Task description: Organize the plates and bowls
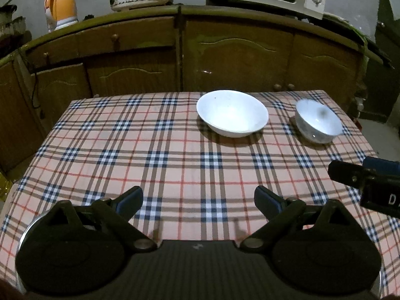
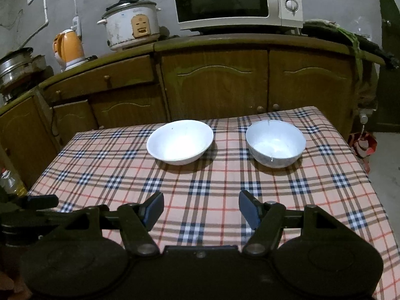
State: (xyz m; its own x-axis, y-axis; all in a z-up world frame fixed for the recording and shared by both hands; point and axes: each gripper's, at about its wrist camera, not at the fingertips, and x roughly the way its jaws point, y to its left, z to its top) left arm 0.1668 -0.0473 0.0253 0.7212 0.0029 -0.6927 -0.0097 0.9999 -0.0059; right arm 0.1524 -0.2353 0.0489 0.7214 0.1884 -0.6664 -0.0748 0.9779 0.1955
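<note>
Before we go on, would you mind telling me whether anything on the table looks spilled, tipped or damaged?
Nothing stands out. The wide white bowl and the deeper bowl both sit upright, apart from each other, on the checked tablecloth, which lies flat with no spill visible. A fine line on the deeper bowl's inside is too small to judge.

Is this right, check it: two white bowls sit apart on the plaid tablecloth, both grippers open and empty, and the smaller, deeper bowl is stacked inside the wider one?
Not stacked. The right wrist view shows the smaller, deeper bowl standing on the plaid tablecloth beside the wider bowl, apart from it. The rest holds: left gripper and right gripper are open and empty.
</note>
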